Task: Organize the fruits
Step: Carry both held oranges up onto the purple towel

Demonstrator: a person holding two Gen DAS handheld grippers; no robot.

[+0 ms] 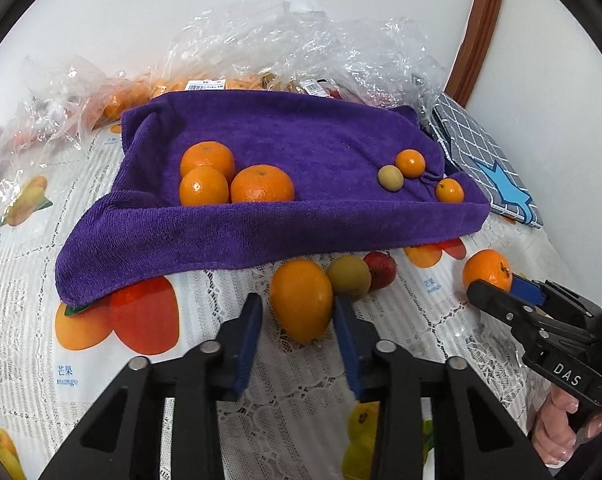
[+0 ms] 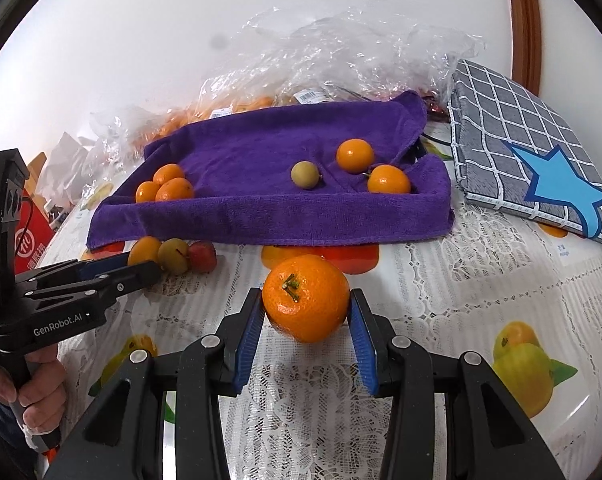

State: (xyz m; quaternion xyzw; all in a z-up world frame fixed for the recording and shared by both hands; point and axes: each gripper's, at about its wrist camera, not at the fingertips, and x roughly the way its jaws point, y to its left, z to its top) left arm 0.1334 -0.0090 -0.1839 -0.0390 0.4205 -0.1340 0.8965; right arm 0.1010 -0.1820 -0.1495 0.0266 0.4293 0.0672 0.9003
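Note:
A purple towel lies on the table with three tangerines at its left and two kumquats and a green-brown fruit at its right. My left gripper is open around an oval orange kumquat on the tablecloth; its right pad touches the fruit, its left pad stands apart. A green-brown fruit and a red one lie just behind. My right gripper has both pads against a tangerine with a green stem.
Clear plastic bags with more fruit lie behind the towel against the white wall. A grey checked cloth with a blue star lies at the right. The table carries a lace-and-fruit print cloth. A red box stands at the far left.

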